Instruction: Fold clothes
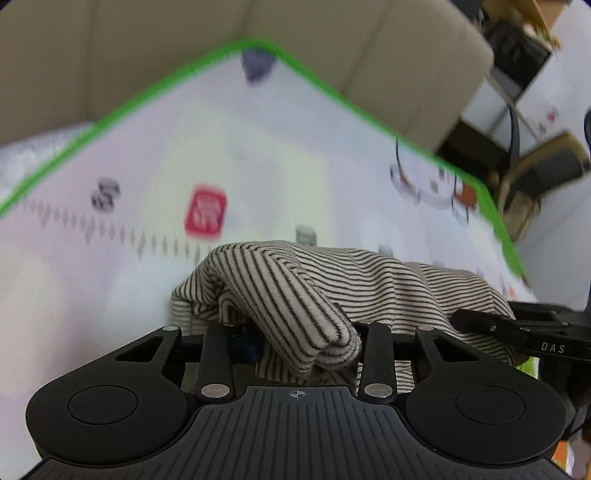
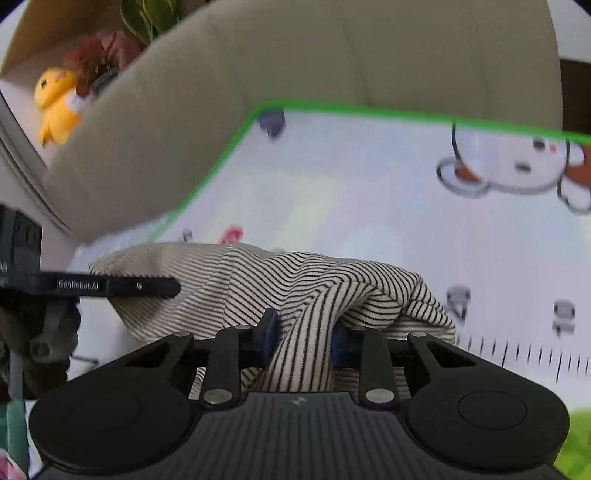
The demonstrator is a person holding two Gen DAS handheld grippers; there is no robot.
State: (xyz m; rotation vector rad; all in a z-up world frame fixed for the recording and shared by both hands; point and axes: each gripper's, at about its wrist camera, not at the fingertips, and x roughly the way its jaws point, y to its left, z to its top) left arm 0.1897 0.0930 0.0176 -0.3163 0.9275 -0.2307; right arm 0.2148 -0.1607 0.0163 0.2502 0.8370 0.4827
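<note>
A cream garment with thin black stripes [image 1: 369,280] lies bunched on a white play mat [image 1: 258,155] with a green border. In the left wrist view my left gripper [image 1: 306,339] is shut on a rolled fold of the garment, which fills the gap between its fingers. In the right wrist view my right gripper [image 2: 303,339] pinches another gathered part of the striped garment [image 2: 295,280] between its blue pads [image 2: 267,332]. The two grippers hold the cloth side by side. One finger of the right gripper [image 1: 517,330] reaches in from the right of the left wrist view. A finger of the left gripper [image 2: 110,286] shows at the left of the right wrist view.
A beige sofa [image 2: 314,55] stands just behind the mat's [image 2: 369,221] far edge. A yellow duck toy [image 2: 57,103] and a potted plant [image 2: 147,14] sit beyond it at the upper left. Furniture and bags [image 1: 535,173] crowd the right side past the mat's corner.
</note>
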